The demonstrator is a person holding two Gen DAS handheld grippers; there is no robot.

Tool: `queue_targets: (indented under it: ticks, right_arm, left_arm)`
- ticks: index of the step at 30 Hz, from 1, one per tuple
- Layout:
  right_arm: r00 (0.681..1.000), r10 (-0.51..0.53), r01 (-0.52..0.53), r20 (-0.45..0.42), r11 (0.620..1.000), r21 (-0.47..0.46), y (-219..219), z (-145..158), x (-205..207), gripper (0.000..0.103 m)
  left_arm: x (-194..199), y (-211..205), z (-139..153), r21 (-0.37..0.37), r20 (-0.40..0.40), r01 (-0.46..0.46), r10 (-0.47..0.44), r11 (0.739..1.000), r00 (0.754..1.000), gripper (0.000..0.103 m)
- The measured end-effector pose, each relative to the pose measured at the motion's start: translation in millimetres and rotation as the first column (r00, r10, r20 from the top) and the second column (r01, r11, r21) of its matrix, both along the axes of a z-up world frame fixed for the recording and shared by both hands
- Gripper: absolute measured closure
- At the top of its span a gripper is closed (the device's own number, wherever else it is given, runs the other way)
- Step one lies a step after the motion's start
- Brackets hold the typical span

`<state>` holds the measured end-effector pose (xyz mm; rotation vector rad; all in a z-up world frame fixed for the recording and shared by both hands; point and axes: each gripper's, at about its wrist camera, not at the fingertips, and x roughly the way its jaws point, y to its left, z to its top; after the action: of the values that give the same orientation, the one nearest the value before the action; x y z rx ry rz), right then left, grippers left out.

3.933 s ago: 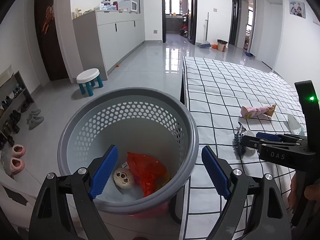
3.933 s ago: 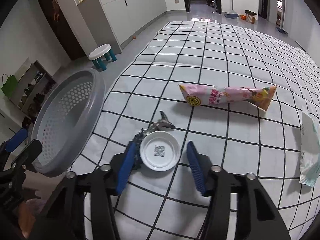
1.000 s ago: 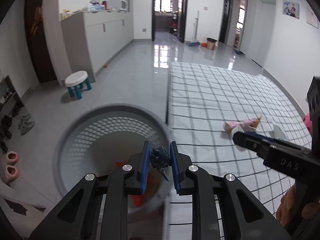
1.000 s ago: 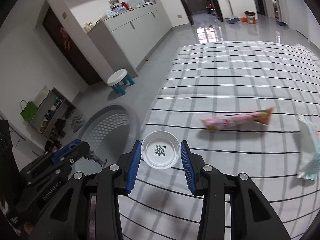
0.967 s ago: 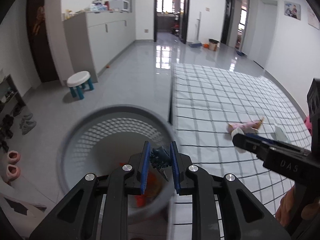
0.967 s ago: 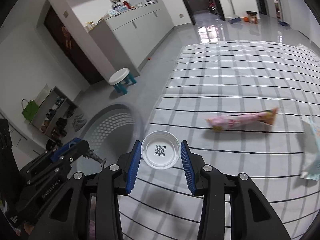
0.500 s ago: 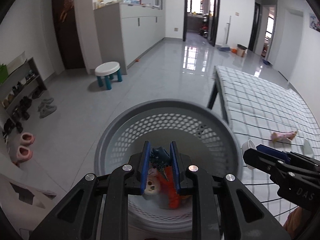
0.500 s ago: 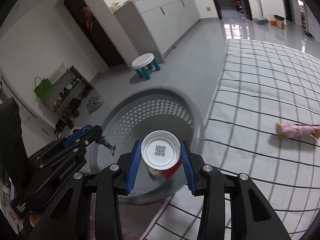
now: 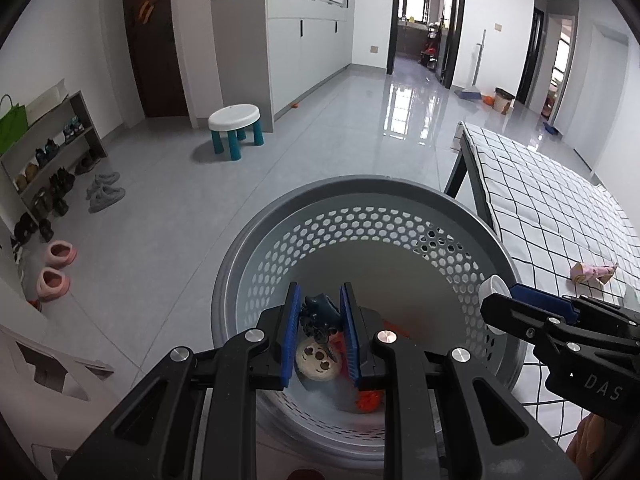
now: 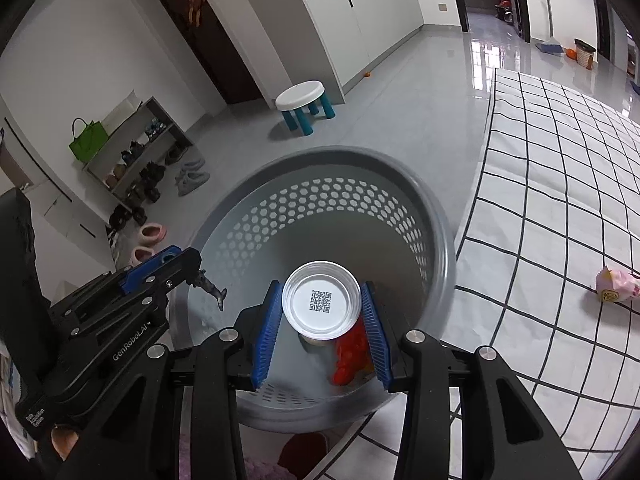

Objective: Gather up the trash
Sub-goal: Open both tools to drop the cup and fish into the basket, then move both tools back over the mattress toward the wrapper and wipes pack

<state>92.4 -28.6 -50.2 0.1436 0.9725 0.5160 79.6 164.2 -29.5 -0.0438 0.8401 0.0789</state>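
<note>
Trash: white cup point(image 10: 322, 306), dark crumpled wrapper point(image 9: 319, 315).

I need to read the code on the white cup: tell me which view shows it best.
The right wrist view. There the white cup faces the camera between the right hand-held gripper pads, its printed code visible, above the grey basket. The left wrist view shows only the cup's rim edge-on.

Basket point(image 9: 256, 240) on floor, just left of bed point(image 9: 540, 208). Wrapper point(image 9: 592, 272) lies on bed. Stool point(image 9: 234, 116) beyond basket; shoe rack point(image 9: 48, 160) along left wall. Trash in basket bottom.
</note>
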Motion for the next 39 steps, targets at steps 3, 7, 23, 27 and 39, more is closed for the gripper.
queue_targets:
  ticks: [3,7,23,27,39]
  right_arm:
    - [1.0,0.001,-0.001,-0.003,1.0,0.0,1,-1,-1,0.064]
    - [1.0,-0.003,0.003,-0.006,1.0,-0.001,2,-2,-1,0.064]
    - [0.999,-0.037,0.037,0.02,0.999,0.009,-8,4,-3,0.04]
    - [0.999,-0.04,0.039,0.02,0.999,0.015,-10,4,-2,0.04]
    - [0.999,-0.046,0.046,0.018,0.999,0.008,-14,3,-6,0.04]
  left_arm:
    - [-1,2,-1,-0.009,-0.006,-0.005,0.005,1.0,1.0,0.082]
    - [-1,7,-3,-0.026,-0.019,-0.016,0.015,1.0,1.0,0.082]
    - [-6,9,2,-0.014,0.011,-0.051,0.051,0.999,0.999,0.048]
    - [-5,9,3,-0.008,0.014,-0.051,0.051,0.999,0.999,0.046]
    - [-7,7,3,-0.008,0.02,-0.048,0.048,0.999,0.999,0.04]
